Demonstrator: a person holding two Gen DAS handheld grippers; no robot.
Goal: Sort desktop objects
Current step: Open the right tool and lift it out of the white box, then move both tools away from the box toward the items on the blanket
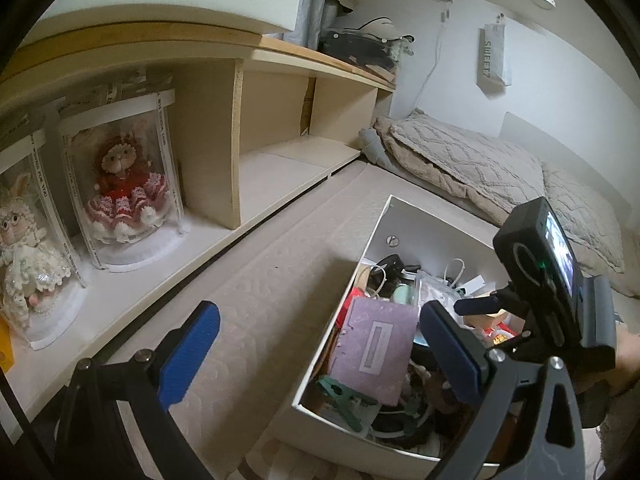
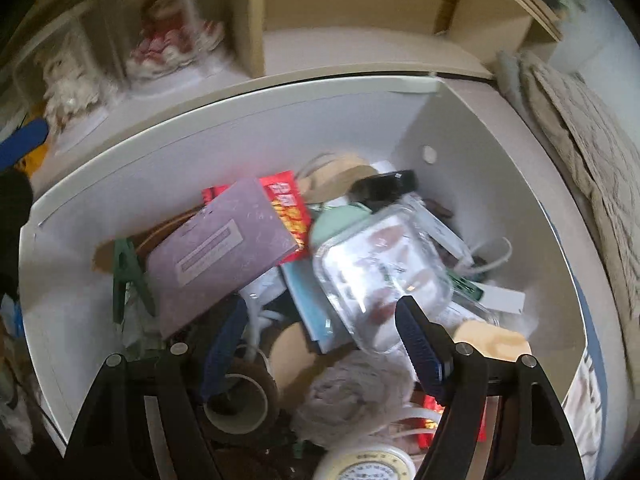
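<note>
A white box (image 1: pixel 340 412) (image 2: pixel 120 184) full of clutter sits on the bed. Inside lie a purple notebook (image 1: pixel 380 352) (image 2: pixel 216 248), a green clip (image 1: pixel 340 394) (image 2: pixel 128 276), a red packet (image 2: pixel 288 204), a clear plastic container (image 2: pixel 380 276), a tape roll (image 2: pixel 240 404) and cables. My left gripper (image 1: pixel 316 352) is open and empty, hovering over the box's left wall. My right gripper (image 2: pixel 320 344) is open and empty, lowered inside the box just above the clutter; it also shows in the left wrist view (image 1: pixel 560 300) at the box's right side.
A wooden shelf unit (image 1: pixel 236 140) runs along the left, holding two dolls in clear cases (image 1: pixel 128 184). A beige blanket (image 1: pixel 460 160) and pillow lie at the bed's head. A white wall hanger (image 1: pixel 494 60) is behind.
</note>
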